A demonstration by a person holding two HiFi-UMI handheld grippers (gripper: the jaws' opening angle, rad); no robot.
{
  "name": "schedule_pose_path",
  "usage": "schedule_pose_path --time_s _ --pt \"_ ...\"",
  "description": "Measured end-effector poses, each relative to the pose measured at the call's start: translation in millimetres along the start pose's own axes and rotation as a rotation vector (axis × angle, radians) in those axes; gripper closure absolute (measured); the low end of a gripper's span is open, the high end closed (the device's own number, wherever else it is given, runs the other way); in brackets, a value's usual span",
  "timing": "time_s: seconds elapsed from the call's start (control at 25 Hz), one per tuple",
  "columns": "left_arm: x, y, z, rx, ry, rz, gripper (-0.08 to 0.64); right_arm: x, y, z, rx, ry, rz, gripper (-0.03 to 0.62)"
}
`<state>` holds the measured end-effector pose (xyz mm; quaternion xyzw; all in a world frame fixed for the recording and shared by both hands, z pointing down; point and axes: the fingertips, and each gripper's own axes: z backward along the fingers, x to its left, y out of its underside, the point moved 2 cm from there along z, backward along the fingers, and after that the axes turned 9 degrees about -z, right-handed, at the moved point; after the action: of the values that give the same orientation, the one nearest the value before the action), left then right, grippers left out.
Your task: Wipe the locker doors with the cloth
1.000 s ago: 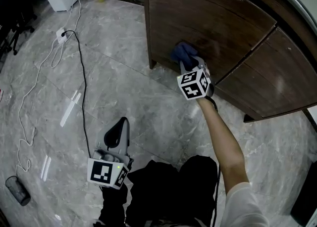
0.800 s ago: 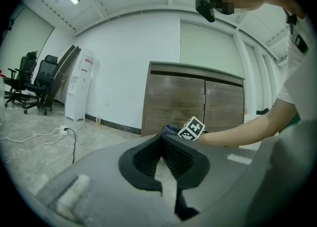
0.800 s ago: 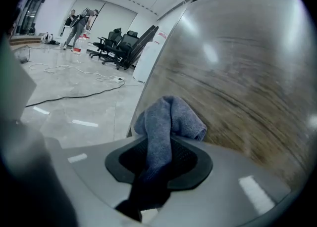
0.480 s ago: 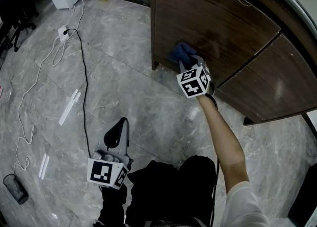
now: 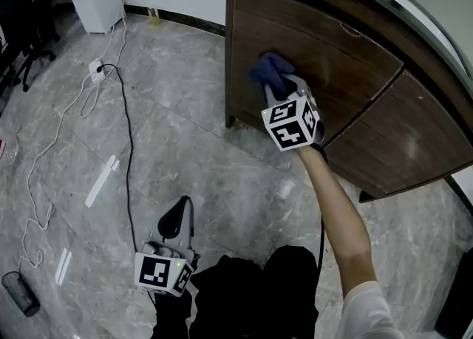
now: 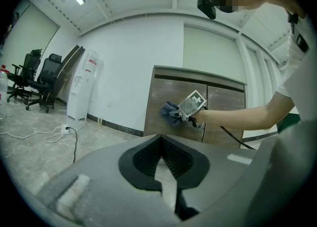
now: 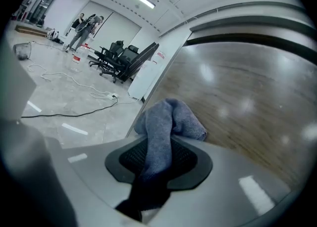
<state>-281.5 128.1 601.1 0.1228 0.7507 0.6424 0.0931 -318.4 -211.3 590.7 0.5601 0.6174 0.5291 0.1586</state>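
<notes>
**A:** Start with the big things. What is there?

**B:** A grey marble floor and a dark wooden locker standing on it. The locker shows two doors, the left door and the right door.

**A:** And the grippers?

**B:** The right gripper reaches out to the left door with its jaws clamped on the blue-grey cloth. Its own view shows the fabric bunched between the pads and spilling out in front. The left gripper hangs low over the floor, well away from the locker. Its jaws are closed together with nothing in them.

**A:** Where exactly is the cloth?

**B:** It is pressed on the left door, near that door's left edge and about halfway up.

**A:** How far along is the wiping?

**B:** I'd judge it mid-task. The left door is the one being worked on, and the wood shows no clear streak or damp patch to mark what is already covered. The right door has no cloth near it, so that door and probably much of the left one are left to do.

**A:** Anything smaller?

**B:** A black cable trails across the floor.
</notes>
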Motion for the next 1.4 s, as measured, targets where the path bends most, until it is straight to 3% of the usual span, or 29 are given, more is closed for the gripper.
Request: schedule_pose_path --time_s 0.68,1.0,1.2,1.4 --pt "5 -2 2 -0.013 0.002 0.033 0.560 -34 -116 26 -0.163 0.077 0.060 0.477" --pt "8 -3 5 -0.010 -0.007 0.029 0.560 -41 -173 28 -0.251 0.103 0.043 0.476" --pt "9 0 6 -0.004 -0.002 0.033 0.560 -30 -174 15 -0.259 0.100 0.028 0.476" --pt "13 0 9 0.004 -0.009 0.027 0.560 -7 -147 -7 -0.219 0.068 0.034 0.477"
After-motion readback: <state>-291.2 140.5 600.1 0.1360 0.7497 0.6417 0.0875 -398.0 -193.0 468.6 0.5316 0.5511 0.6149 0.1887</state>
